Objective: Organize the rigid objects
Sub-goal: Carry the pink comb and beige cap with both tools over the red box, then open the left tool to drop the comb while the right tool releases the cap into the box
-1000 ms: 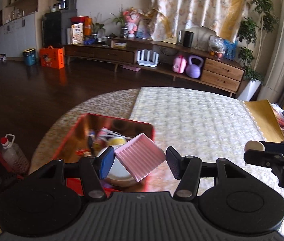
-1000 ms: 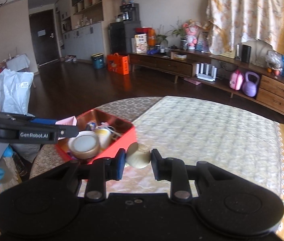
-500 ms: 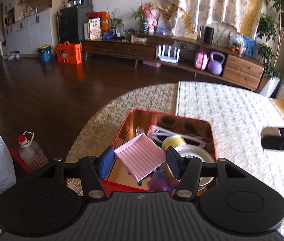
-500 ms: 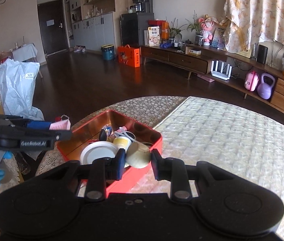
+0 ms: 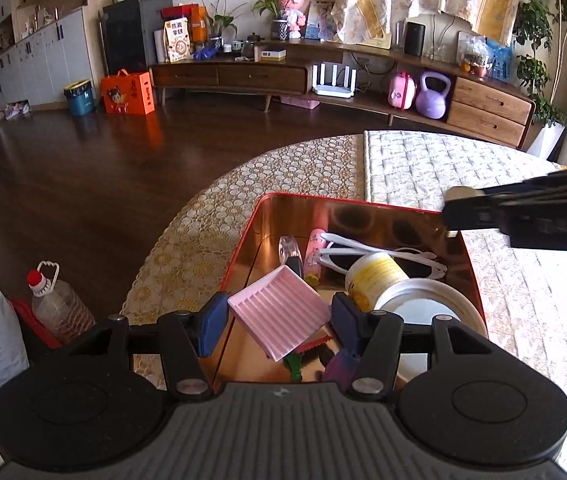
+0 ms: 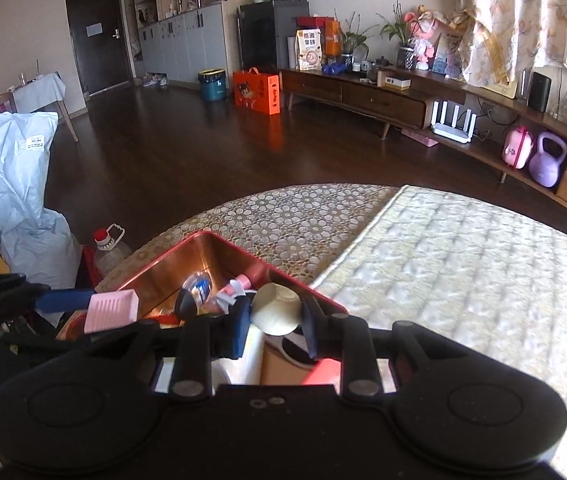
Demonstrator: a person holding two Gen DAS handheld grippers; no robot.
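Placing is the step in hand: above the red metal box [image 5: 243,236] the left gripper [image 5: 279,316] grips a pink ridged plastic tray [image 5: 279,312], the right gripper [image 6: 277,320] a small cream bowl [image 6: 277,310], and next both jaws should lower and release inside.

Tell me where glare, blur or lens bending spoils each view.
Left wrist view: the red box has a shiny copper lining that mirrors its contents; the right gripper is smeared by blur; the cabinet line bows. Right wrist view: sun washes out the quilted cloth at the right edge; the cream bowl looks soft.
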